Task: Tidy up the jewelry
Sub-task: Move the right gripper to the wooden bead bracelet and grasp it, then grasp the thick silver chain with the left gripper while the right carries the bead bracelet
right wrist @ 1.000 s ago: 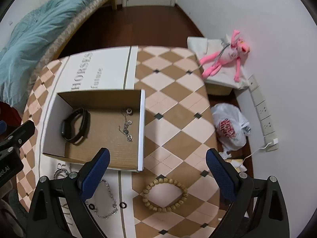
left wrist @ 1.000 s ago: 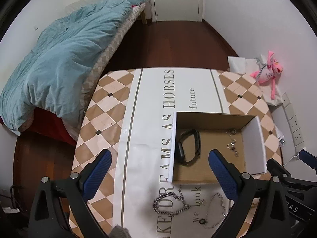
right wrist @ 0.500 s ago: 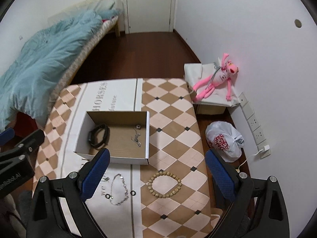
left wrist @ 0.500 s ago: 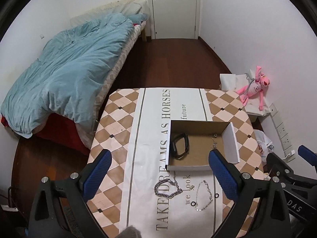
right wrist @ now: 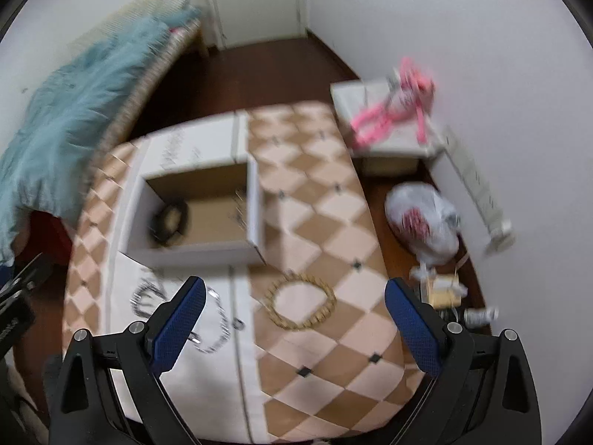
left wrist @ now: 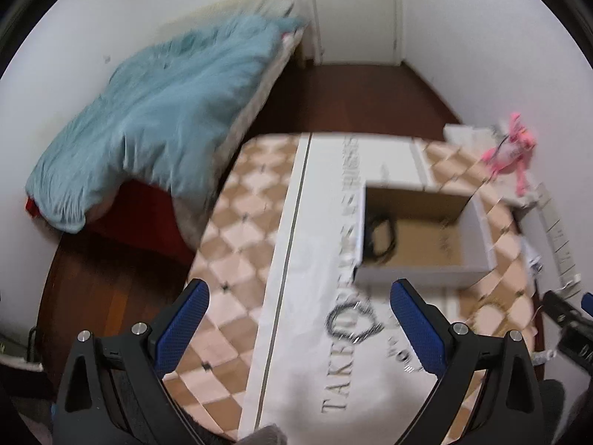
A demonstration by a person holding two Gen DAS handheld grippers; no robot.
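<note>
An open cardboard box (left wrist: pixel 426 272) (right wrist: pixel 192 250) stands on the checkered table. In it lie a black wristband (left wrist: pixel 380 235) (right wrist: pixel 168 220) and a thin chain (right wrist: pixel 239 209). In front of the box lie a dark chain necklace (left wrist: pixel 352 324) (right wrist: pixel 146 298), a silver bracelet (right wrist: pixel 218 326) and a wooden bead bracelet (right wrist: pixel 300 306) (left wrist: pixel 489 309). My left gripper (left wrist: pixel 300 328) is open and empty above the table's near side. My right gripper (right wrist: pixel 292 324) is open and empty above the bead bracelet. Both views are blurred.
A bed with a blue duvet (left wrist: pixel 155 118) stands left of the table. A pink plush toy (right wrist: pixel 396 115) lies on a white box by the right wall. A white plastic bag (right wrist: pixel 426 222) and a power strip (right wrist: pixel 478 193) are on the floor at right.
Both grippers first rose well away from the table, then came back down and forward; the box and jewelry look larger than half a second ago. Nothing was picked up.
</note>
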